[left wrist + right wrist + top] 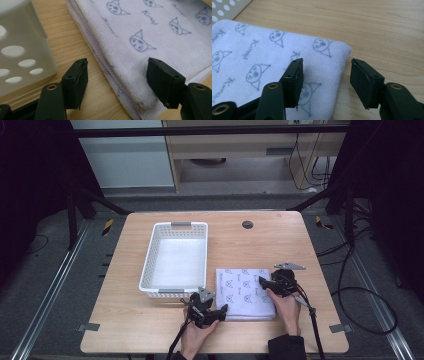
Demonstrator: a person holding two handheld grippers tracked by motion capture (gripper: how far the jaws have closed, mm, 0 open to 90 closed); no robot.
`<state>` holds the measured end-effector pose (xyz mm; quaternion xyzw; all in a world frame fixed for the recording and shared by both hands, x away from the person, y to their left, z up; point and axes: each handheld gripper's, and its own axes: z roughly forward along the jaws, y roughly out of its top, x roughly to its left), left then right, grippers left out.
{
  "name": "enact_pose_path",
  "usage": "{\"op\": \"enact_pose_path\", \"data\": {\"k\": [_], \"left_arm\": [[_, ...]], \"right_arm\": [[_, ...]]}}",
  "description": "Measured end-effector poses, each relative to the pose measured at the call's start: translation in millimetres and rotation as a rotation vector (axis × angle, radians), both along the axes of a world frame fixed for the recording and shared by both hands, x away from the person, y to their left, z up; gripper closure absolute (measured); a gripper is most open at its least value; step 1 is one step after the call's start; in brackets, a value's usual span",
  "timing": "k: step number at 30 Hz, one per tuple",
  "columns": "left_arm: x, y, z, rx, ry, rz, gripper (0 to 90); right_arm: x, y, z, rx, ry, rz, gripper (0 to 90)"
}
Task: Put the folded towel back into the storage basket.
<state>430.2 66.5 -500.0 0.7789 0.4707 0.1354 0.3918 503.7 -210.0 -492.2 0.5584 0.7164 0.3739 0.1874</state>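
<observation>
White basket (pixel 175 257) — one; folded towel (pixel 245 287) — one

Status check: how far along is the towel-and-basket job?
Done: the white cat-print towel lies folded on the wooden table. In hand: the left tongs and the right tongs are open, each straddling a towel edge, nothing gripped. Left: probably moving it into the empty white perforated plastic basket.

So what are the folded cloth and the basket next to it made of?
The cloth looks like soft terry or microfibre: fuzzy matt nap, stitched hems, stacked folded layers, printed blue faces. The basket looks like moulded white plastic, smooth and slightly glossy, with rows of punched round holes in its walls. Both tongs are open at the cloth's edges.
</observation>
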Motion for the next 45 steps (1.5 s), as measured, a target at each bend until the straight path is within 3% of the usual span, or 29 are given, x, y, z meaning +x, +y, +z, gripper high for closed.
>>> {"op": "enact_pose_path", "data": {"k": [7, 11, 24, 28, 34, 41, 45], "left_arm": [[0.6, -2.0, -1.5, 0.009, 0.009, 0.003, 33.0], [0.2, -4.7, -1.8, 0.021, -0.001, -0.002, 34.9], [1.8, -7.1, 2.1, -0.014, 0.064, -0.018, 54.8], [2.3, -5.8, 2.1, -0.037, 0.081, -0.026, 61.3], [-1.7, -9.6, 4.0, -0.019, 0.038, -0.017, 73.3], [-3.5, -7.8, 7.4, -0.034, 0.016, -0.019, 76.7], [-6.8, -5.1, 13.0, -0.041, -0.011, -0.017, 76.9]], "right_arm": [[1.3, 0.7, -3.7, 0.005, 0.028, -0.007, 47.2], [2.6, 0.2, -5.2, 0.034, 0.053, -0.015, 50.1], [3.0, 1.2, -6.0, 0.092, 0.09, -0.015, 64.2], [2.1, 2.1, -6.0, 0.095, 0.079, -0.008, 70.7], [-0.5, 2.1, -6.8, 0.106, 0.055, -0.015, 75.8], [-2.2, 1.3, -2.0, 0.109, 0.034, -0.007, 77.1], [-9.8, 2.9, 11.2, 0.111, -0.009, 0.006, 77.1]]}}
